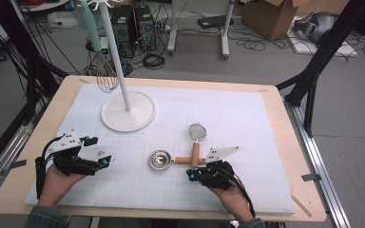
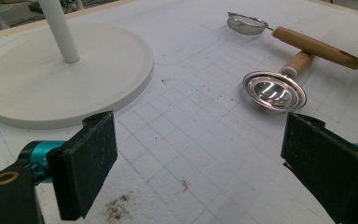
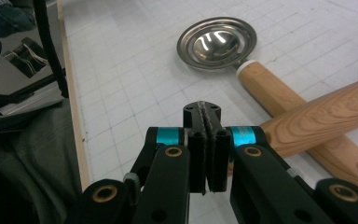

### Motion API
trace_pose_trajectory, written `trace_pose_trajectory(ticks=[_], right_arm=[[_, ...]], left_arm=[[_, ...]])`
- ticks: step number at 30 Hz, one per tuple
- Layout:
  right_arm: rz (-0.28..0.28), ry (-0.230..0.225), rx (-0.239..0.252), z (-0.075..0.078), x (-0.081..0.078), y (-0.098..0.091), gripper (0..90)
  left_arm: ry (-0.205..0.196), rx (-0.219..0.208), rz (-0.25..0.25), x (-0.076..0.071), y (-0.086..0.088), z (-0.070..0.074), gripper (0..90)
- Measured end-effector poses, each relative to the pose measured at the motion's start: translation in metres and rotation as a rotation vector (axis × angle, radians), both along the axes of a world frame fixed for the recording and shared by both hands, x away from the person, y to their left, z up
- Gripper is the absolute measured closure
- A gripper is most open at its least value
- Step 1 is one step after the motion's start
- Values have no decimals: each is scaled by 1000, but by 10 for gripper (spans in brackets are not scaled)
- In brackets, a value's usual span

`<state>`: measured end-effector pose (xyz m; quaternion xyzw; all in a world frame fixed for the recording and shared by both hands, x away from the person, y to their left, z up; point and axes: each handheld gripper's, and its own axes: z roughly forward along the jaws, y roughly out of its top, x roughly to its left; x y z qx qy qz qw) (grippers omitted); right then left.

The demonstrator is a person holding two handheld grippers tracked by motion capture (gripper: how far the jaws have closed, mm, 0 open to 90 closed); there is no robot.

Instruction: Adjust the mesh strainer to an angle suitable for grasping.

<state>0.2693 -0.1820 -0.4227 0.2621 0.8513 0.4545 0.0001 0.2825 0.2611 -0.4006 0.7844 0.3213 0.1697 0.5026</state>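
A small metal ladle (image 1: pixel 159 159) with a wooden handle lies on the white foam mat (image 1: pixel 247 114). A mesh strainer (image 1: pixel 197 131) lies with its wooden handle (image 1: pixel 195 154) crossed over the ladle's handle. My right gripper (image 1: pixel 190 175) is shut with nothing between its pads, low over the mat right next to the near end of the strainer's handle (image 3: pixel 335 116), pointing toward the ladle's bowl (image 3: pixel 216 42). My left gripper (image 1: pixel 99 151) rests at the mat's left with its jaws wide open and empty, facing the ladle (image 2: pixel 274 91) and strainer (image 2: pixel 248 23).
A white stand with a round base (image 1: pixel 128 111) and a thin pole stands at the mat's back left, with a wire whisk (image 1: pixel 105 76) hanging from it. The base (image 2: pixel 65 84) lies just ahead of my left gripper (image 2: pixel 200 140). Cables, computers and boxes sit on the floor beyond the table.
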Motion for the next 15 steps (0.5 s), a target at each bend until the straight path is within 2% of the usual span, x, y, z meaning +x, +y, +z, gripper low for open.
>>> trace_pose_trajectory(ticks=[6, 15], right_arm=[[11, -1, -8, -4, -3, 4, 894], [-17, -14, -33, -7, -4, 2, 894]], left_arm=[[-1, 1, 6, 0, 0, 0, 110], [-3, 1, 3, 0, 0, 0, 111]])
